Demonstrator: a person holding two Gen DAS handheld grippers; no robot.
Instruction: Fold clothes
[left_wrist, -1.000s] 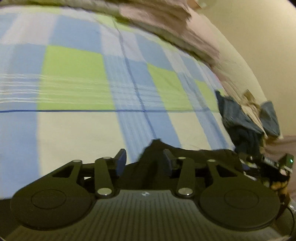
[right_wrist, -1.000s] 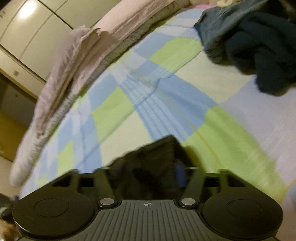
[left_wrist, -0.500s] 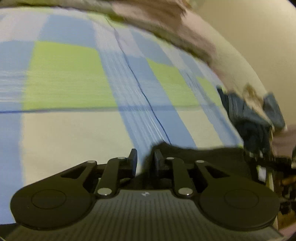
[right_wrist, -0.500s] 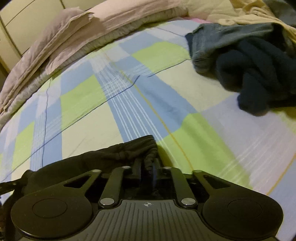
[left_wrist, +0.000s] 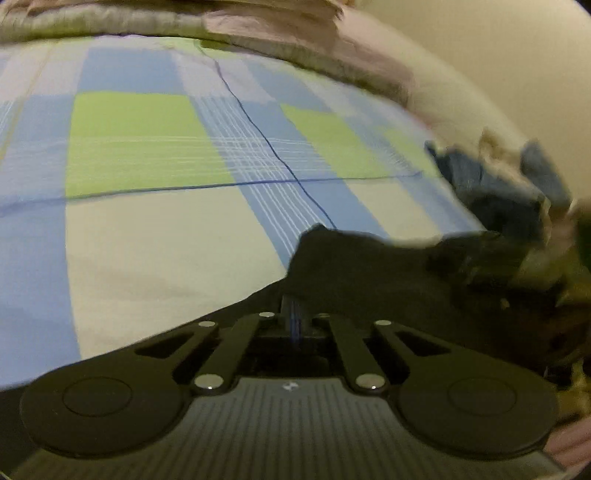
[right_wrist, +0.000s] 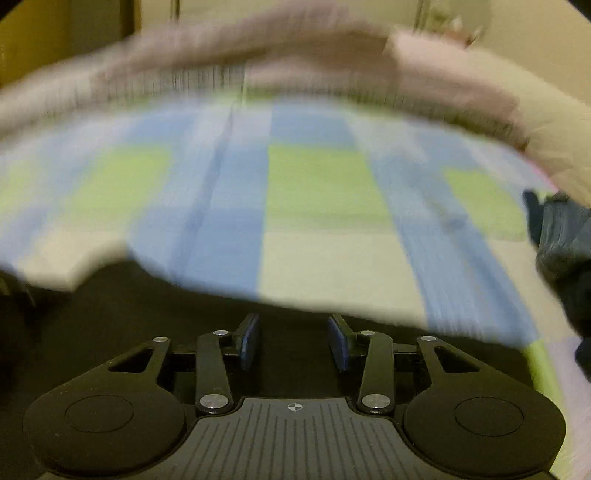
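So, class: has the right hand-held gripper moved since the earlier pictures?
Yes. Against the checked bedsheet, the right hand-held gripper has swung sideways and rolled: the pile of clothes now sits at the far right edge.

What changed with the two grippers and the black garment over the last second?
The left gripper closed from open onto the black garment and now pinches its edge. The right gripper had clamped the garment half a second ago, then let go; its jaws are opening, the cloth lying beneath them, and its view swung sideways across the bed. The checked sheet and the clothes pile stayed put.
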